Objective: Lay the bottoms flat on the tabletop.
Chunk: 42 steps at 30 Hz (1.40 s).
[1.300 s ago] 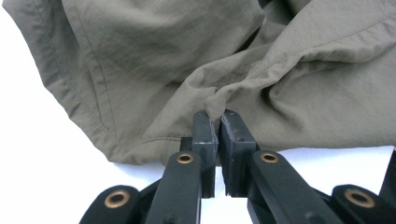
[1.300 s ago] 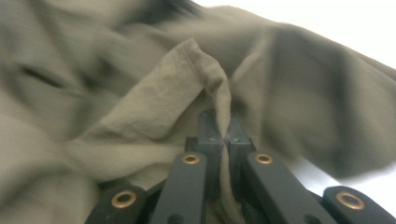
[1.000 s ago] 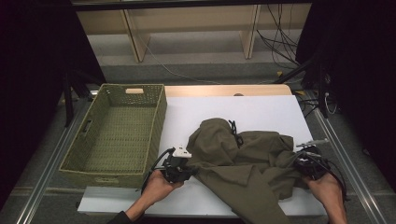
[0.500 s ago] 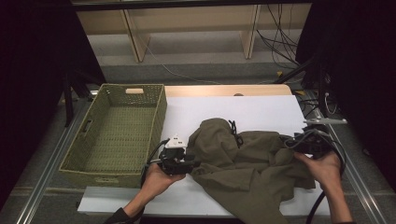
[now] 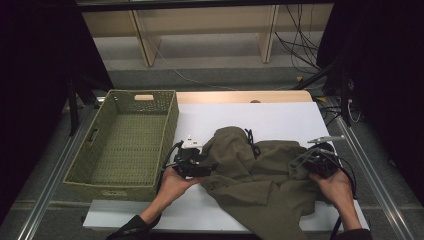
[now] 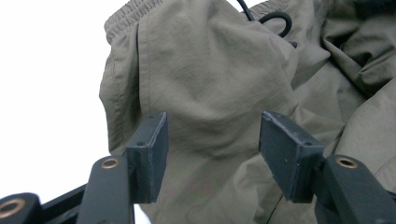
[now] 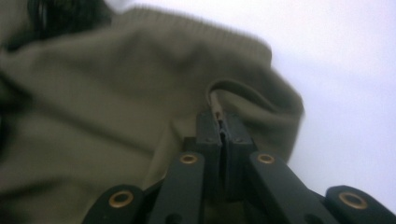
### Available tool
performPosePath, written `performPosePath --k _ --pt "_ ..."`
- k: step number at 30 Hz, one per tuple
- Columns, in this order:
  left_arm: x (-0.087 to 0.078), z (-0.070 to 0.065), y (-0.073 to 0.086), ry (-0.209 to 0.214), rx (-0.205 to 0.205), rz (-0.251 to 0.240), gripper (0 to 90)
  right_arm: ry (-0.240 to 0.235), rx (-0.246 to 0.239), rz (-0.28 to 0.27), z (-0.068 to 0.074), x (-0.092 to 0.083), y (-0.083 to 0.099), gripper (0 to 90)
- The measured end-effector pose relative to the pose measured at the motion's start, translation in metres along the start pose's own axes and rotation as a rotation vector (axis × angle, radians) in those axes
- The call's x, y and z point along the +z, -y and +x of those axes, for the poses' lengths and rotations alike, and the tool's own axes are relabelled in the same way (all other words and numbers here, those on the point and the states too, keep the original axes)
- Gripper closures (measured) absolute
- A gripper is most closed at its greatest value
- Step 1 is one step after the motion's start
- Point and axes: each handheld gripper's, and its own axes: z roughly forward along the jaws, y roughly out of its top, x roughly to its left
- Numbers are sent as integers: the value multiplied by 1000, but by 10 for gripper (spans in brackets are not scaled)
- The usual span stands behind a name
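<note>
While the woven basket (image 5: 122,142) at the left of the table (image 5: 280,117) holds nothing yet, the olive garment (image 5: 260,175) lies crumpled on the white surface to its right, so I judge the work is only in its beginning. The left gripper (image 5: 192,161) sits at the garment's left edge; its jaws have just been opening and stand apart, the cloth before them, not pinched. The right gripper (image 5: 317,161) has just closed its jaws on a fold at the garment's right edge. Spreading or folding remains. A black drawstring (image 5: 251,140) lies loose on top and might catch.
</note>
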Motion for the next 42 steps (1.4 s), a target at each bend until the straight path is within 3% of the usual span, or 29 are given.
performPosePath --k 5,7,10,12,15,17,19,21,23,26,29,32,33,35,39,42 --pt "6 -2 -2 -12 15 11 406 -18 36 62 -1 -6 30 880" --pt "9 -2 -2 -10 14 17 404 -2 37 101 -1 -6 42 880" --pt "12 -1 -3 -11 19 29 397 -19 40 116 -4 -7 48 864" --pt "14 -1 -5 -3 19 25 391 -16 52 109 -5 -9 47 780" --pt "22 -3 -7 11 33 39 374 -36 83 41 -11 -16 36 529" --pt "29 -4 -8 13 52 58 347 -29 123 -29 -18 -26 21 485" --pt "36 -5 -8 9 59 76 334 -14 110 -62 -22 -32 7 470" --pt "42 -5 -8 6 66 83 321 8 107 -71 -27 -31 -9 463" --pt "47 -5 -9 2 72 94 321 -3 120 -41 -33 -22 -19 459" --pt "53 -7 -12 9 104 99 357 -15 131 13 -39 -2 -25 487" --pt "59 -7 -14 24 125 116 411 -29 124 73 -38 16 -19 546" --pt "63 -8 -13 39 153 119 627 -33 117 77 -35 20 -16 713" --pt "64 -7 -12 48 150 119 743 -32 88 89 -32 20 -14 770" --pt "65 -7 -10 51 148 130 862 -42 71 94 -26 19 -10 837" --pt "63 -7 -6 56 182 141 891 -61 18 126 -15 17 3 877" --pt "55 -6 -1 63 194 144 893 -68 9 135 -11 13 10 880"
